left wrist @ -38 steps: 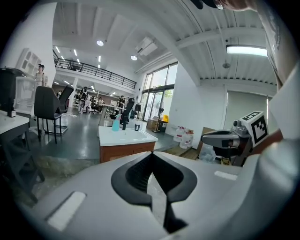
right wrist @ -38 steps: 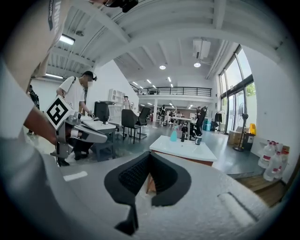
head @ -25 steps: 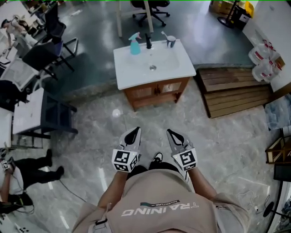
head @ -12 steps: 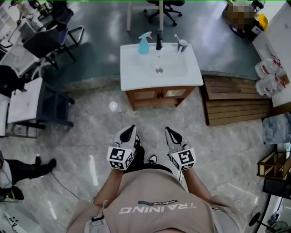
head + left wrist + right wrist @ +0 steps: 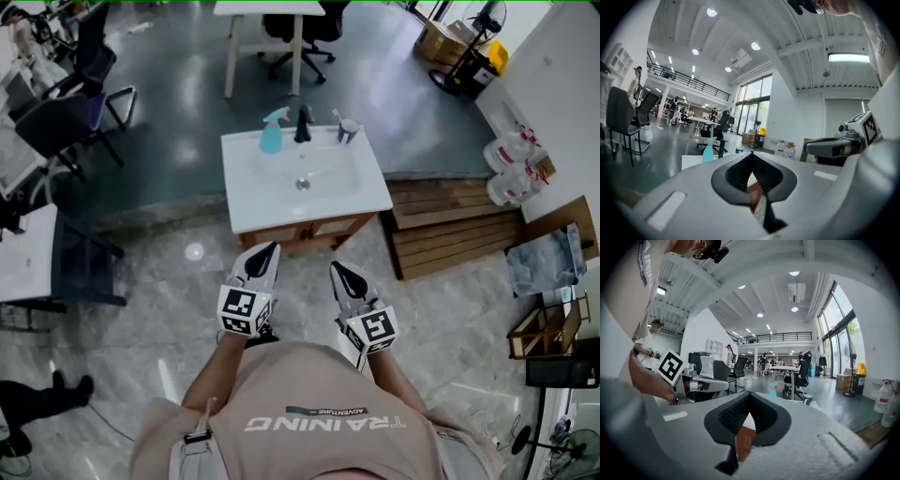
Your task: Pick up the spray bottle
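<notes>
The teal spray bottle [image 5: 272, 133] stands upright at the back left of the white sink top [image 5: 253, 202], left of the black faucet [image 5: 303, 122]. It shows small and far ahead in the left gripper view [image 5: 708, 151] and in the right gripper view [image 5: 773, 389]. My left gripper [image 5: 264, 255] hovers just short of the vanity's front edge, shut and empty. My right gripper [image 5: 336, 272] is beside it, a little further back, also shut with nothing held. Both point roughly level toward the sink.
A cup with a toothbrush [image 5: 347, 129] stands right of the faucet. Wooden pallets [image 5: 450, 225] lie right of the vanity, with white jugs [image 5: 511, 164] beyond. Office chairs [image 5: 56, 122] and a desk [image 5: 23, 253] are at the left.
The person has walked toward the sink, so the vanity is nearer. Both grippers have moved forward and slightly up with the person, staying shut.
</notes>
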A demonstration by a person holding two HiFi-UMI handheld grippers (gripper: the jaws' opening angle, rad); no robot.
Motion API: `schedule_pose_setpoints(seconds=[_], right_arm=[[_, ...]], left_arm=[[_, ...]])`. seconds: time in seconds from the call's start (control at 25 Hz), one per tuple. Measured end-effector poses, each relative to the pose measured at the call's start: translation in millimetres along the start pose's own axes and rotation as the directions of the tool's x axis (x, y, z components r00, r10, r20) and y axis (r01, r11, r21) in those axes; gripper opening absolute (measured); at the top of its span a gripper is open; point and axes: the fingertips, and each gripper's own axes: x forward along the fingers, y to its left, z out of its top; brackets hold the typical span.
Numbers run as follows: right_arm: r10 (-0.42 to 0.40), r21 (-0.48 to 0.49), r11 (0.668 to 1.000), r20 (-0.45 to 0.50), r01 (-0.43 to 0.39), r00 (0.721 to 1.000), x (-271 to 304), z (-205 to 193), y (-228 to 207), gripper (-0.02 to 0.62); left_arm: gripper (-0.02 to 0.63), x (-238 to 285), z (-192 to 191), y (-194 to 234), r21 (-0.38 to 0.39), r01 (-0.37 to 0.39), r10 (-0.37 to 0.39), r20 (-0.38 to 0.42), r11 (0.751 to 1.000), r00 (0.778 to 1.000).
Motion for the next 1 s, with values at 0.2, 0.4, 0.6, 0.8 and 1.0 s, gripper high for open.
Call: schedule_pose_setpoints(seconds=[0.2, 0.4, 0.6, 0.8, 1.0], right_arm=[[-0.057, 0.028, 0.998, -0.009, 0.057, 0.998, 31.4, -1.9, 1.0, 0.002], [-0.022, 0.004, 1.0, -0.064, 0.022, 0.998, 58.6, 3.1, 9.0, 0.002], [-0.018, 0.033, 0.999, -0.071, 0.021, 0.997, 74.6, -5.1, 4.5, 0.002], [0.007, 0.061, 0.998, -0.112, 0.0, 0.994, 96.0, -20.6, -5.0, 0.002], [0.062, 0.065, 0.996, -0.097, -0.056, 0.993, 145.6, -21.6, -22.7, 0.002]], left_arm=[[0.018, 9.5, -15.1, 20.9, 0.002, 0.069, -0.069, -0.047, 0.998, 0.996], [0.018, 8.8, -16.4, 43.5, -0.039, 0.062, -0.064, -0.049, 0.997, 0.997], [0.018, 8.0, -25.0, 62.4, -0.06, 0.039, -0.043, -0.057, 0.997, 0.997], [0.018, 9.9, -31.7, 80.7, -0.087, -0.018, 0.011, -0.08, 0.996, 0.997], [0.018, 32.4, -27.4, 121.4, -0.079, -0.09, 0.083, -0.089, 0.993, 0.993]])
